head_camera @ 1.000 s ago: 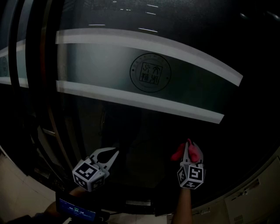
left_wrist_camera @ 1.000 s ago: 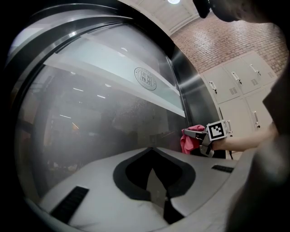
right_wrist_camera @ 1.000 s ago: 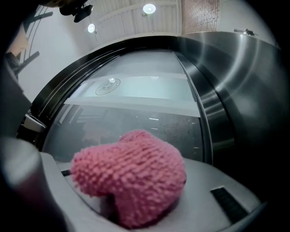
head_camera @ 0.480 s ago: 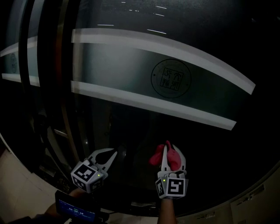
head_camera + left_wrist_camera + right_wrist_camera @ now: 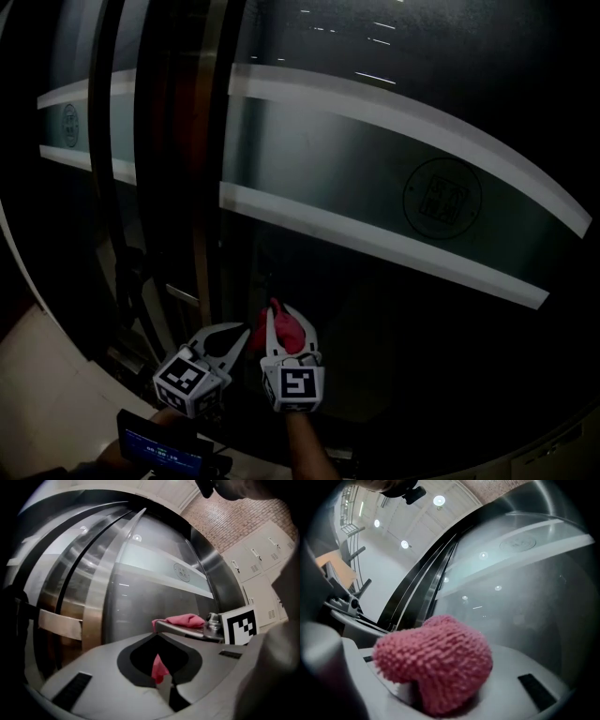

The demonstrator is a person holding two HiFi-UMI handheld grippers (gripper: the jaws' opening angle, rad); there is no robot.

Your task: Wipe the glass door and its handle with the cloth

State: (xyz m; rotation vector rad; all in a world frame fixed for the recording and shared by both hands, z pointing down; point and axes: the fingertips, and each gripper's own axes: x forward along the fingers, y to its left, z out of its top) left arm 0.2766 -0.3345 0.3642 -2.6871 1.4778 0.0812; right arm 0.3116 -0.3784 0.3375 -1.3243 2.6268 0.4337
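Filling right tongs (image 5: pixel 287 319); pink cloth (image 5: pixel 436 667) (nubby, bunched).

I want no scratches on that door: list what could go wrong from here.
1. The cloth is only a small bunch in the right gripper's jaws, so bare jaw tips could scrape the glass door.
2. The open, empty left gripper sits right beside the right one, and the two could knock together.
3. The handle stands close on the left, so a sideways sweep could strike it.
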